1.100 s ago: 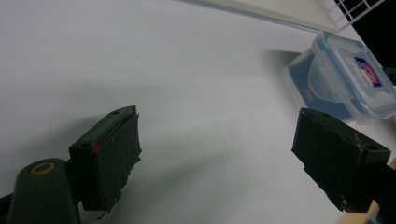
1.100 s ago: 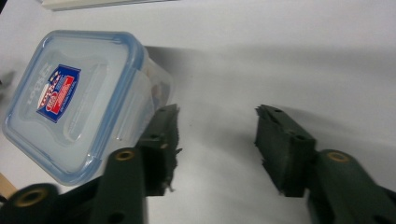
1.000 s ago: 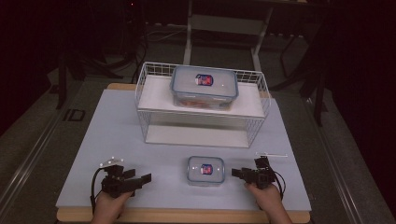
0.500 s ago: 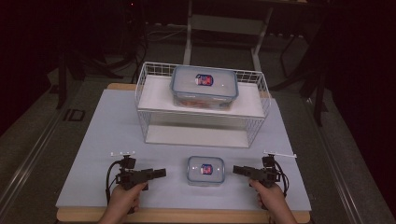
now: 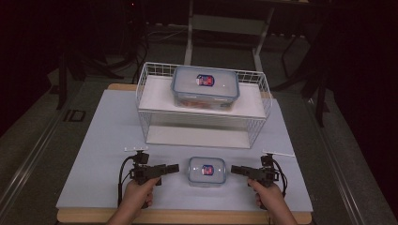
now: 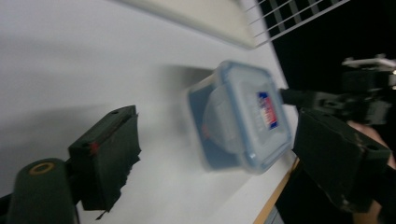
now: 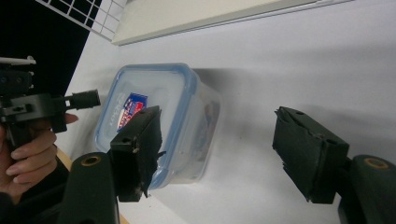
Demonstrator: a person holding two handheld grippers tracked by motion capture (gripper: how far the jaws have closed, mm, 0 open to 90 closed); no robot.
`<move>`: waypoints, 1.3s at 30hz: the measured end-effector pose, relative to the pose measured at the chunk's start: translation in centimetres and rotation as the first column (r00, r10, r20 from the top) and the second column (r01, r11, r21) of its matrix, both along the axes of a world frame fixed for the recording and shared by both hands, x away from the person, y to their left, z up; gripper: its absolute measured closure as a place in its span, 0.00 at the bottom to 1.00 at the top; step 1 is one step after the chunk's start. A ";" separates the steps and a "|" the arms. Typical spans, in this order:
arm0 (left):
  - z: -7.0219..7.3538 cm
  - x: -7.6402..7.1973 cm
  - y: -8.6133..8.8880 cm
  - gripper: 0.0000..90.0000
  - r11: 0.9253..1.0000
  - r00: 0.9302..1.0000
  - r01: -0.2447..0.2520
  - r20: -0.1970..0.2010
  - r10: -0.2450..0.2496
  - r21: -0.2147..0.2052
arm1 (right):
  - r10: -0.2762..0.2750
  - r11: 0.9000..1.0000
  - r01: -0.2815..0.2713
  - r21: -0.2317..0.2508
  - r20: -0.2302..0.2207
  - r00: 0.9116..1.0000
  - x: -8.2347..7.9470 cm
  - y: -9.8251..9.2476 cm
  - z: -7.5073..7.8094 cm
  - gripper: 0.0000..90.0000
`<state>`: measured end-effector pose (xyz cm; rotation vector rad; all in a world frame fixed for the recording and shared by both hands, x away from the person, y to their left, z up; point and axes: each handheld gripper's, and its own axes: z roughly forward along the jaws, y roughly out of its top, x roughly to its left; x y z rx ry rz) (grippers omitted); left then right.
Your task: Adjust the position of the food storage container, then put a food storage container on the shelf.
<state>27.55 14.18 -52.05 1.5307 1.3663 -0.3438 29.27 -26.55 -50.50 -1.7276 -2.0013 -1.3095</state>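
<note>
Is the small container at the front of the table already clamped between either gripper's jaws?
No: in the high view the small container sits free on the table, with the left gripper and right gripper apart from it.

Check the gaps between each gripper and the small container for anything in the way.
Nothing visible blocks either gap. The left gripper and right gripper point at the small container from opposite sides, with bare table between; both stand open.

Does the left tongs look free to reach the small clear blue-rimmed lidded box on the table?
Probably yes: the left tongs stand open, pointing at the small box, with bare table between.
</note>
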 end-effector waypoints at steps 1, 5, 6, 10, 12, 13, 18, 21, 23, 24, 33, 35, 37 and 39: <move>0.0 0.1 -0.1 0.16 1.000 1.000 0.003 0.009 -0.003 0.004 | 0.001 1.000 -0.001 0.000 0.002 1.000 0.0 0.1 0.0 0.36; 0.0 0.3 -0.4 0.15 1.000 1.000 0.018 0.017 -0.018 0.007 | 0.011 1.000 -0.011 -0.006 0.005 1.000 0.0 0.4 0.0 0.36; 0.0 0.3 -0.5 0.15 1.000 0.999 0.031 0.015 -0.031 0.003 | 0.013 1.000 -0.013 -0.009 0.007 1.000 0.0 0.4 0.0 0.36; 0.0 0.2 -0.9 0.15 0.999 0.998 0.052 0.019 -0.052 0.000 | 0.011 1.000 -0.011 -0.004 0.007 1.000 0.0 0.4 0.0 0.36; 0.0 0.2 -1.1 0.11 0.998 0.998 0.064 0.010 -0.065 0.016 | 0.014 1.000 -0.014 0.001 0.003 1.000 -0.1 0.5 0.1 0.36; -0.1 0.3 -1.4 0.08 0.995 0.996 0.090 -0.011 -0.090 0.036 | 0.015 1.000 -0.015 0.001 0.004 1.000 -0.1 0.5 0.1 0.36; 0.0 0.2 -1.7 0.08 0.998 0.999 0.052 0.008 -0.053 0.041 | 0.020 1.000 -0.020 0.000 0.004 1.000 -0.2 0.7 0.1 0.35; 0.1 0.2 -1.9 0.08 0.997 0.998 0.058 0.006 -0.058 0.052 | 0.021 1.000 -0.021 0.003 0.004 1.000 -0.2 0.6 0.1 0.35; 0.0 0.2 -2.2 0.08 0.996 0.998 0.067 -0.007 -0.066 0.057 | 0.020 1.000 -0.020 0.005 0.004 1.000 -0.3 0.5 0.1 0.35; -0.1 0.2 -2.4 0.08 0.996 0.998 0.069 -0.008 -0.069 0.058 | 0.020 1.000 -0.020 0.008 0.002 1.000 -0.3 0.5 0.1 0.35; -0.2 0.9 -3.1 0.14 0.996 0.996 0.074 -0.053 -0.072 0.042 | 0.020 0.999 -0.020 0.028 -0.015 1.000 0.0 0.5 -0.1 0.35; -0.3 1.1 -3.2 0.15 0.997 0.996 0.072 -0.063 -0.070 0.035 | 0.020 0.999 -0.019 0.035 -0.021 1.000 0.1 0.5 -0.1 0.35; -0.5 1.3 -3.3 0.15 0.997 0.994 0.073 -0.079 -0.071 0.022 | 0.019 0.999 -0.018 0.043 -0.025 0.999 0.1 0.6 -0.3 0.35; -0.7 1.5 -3.4 0.16 0.997 0.993 0.073 -0.096 -0.073 -0.005 | 0.020 0.998 -0.018 0.053 -0.035 0.999 0.2 0.6 -0.4 0.35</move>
